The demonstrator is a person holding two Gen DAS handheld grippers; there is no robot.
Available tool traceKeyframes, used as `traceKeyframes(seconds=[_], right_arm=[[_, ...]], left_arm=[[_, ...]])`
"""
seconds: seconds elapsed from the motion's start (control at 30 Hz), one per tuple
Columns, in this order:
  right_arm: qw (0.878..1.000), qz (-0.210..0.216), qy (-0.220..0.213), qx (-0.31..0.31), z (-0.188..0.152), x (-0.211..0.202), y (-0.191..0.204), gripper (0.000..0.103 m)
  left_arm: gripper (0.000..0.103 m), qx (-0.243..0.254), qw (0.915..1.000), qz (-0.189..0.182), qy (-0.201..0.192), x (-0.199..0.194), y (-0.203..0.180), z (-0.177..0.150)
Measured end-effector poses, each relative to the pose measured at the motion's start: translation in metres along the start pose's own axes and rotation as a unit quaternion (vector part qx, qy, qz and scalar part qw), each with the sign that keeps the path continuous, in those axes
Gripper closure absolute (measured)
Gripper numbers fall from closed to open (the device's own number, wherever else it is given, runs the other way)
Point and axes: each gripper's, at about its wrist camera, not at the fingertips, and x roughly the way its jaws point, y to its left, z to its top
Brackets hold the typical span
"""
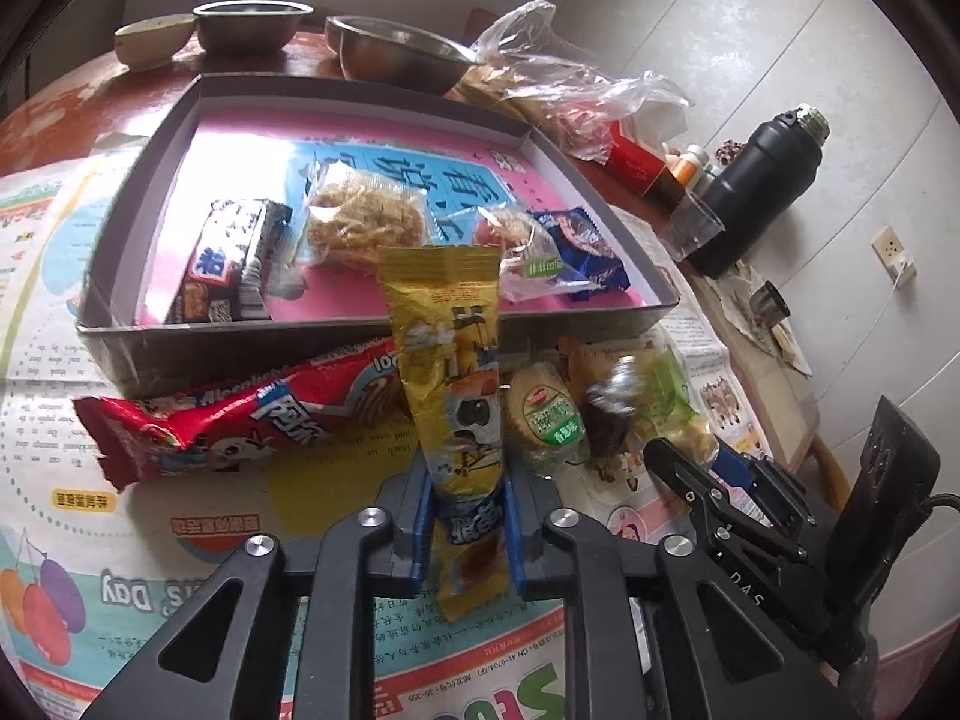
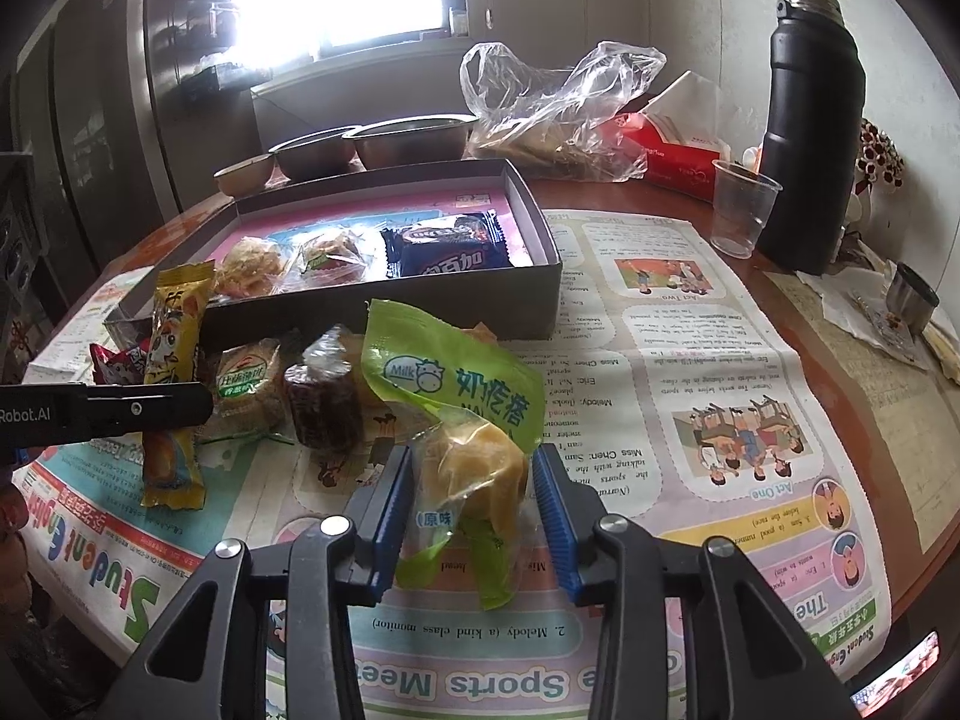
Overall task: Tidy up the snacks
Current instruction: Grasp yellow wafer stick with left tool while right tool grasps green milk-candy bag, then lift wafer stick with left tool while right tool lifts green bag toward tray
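While your left gripper (image 1: 467, 516) pinches the yellow snack stick (image 1: 451, 372) near its lower end, the wrapper stands upright in the middle of the left wrist frame, its top edge overlapping the front wall of the grey tray (image 1: 312, 333). Your right gripper (image 2: 474, 504) is clamped on the green milk-snack packet (image 2: 456, 396), blue pads (image 2: 555, 516) pressing both sides of the pale yellow lump inside, at the lower centre of its own frame.

Just beyond the stick, on the newspaper (image 1: 198, 516), lie a red snack bag (image 1: 240, 414) at centre left, a round cracker pack with a green label (image 1: 543, 420) and a dark wrapped sweet (image 1: 606, 414). Inside the tray, toward the upper middle, you have a black bar wrapper (image 1: 231, 264), 2 clear packs of golden crisps (image 1: 360, 222) and a blue biscuit packet (image 1: 579, 252).

Farther back on the desk (image 1: 66, 108) sit 2 steel bowls (image 1: 252, 24), a crumpled clear plastic bag (image 1: 558, 72), a plastic cup (image 2: 741, 207) and a black flask (image 2: 810, 138) at the upper right.
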Motion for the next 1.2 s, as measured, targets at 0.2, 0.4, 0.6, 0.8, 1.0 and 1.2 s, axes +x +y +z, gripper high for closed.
traceKeyframes(seconds=[0.2,0.4,0.6,0.8,1.0,1.2], right_arm=[[1.0,0.005,-0.003,0.007,0.001,-0.001,-0.003,0.065],[1.0,0.007,-0.01,0.014,0.002,-0.007,-0.005,0.066],[1.0,0.007,-0.018,0.016,0.004,-0.012,-0.005,0.068],[0.999,0.01,-0.029,0.018,0.007,-0.019,-0.006,0.068],[0.999,0.012,-0.039,0.02,0.01,-0.026,-0.008,0.068],[0.998,0.015,-0.047,0.024,0.012,-0.034,-0.011,0.068]], left_arm=[[0.084,0.008,0.9999,0.001,-0.011,-0.011,-0.002,0.002],[0.084,0.01,0.9997,-0.003,-0.021,-0.02,-0.004,0.003],[0.084,0.013,0.9995,-0.007,-0.028,-0.028,-0.007,0.003],[0.084,0.021,0.9989,-0.006,-0.04,-0.04,-0.012,0.004],[0.084,0.027,0.9985,-0.003,-0.047,-0.046,-0.017,0.004],[0.084,0.03,0.998,-0.001,-0.056,-0.052,-0.021,0.004]])
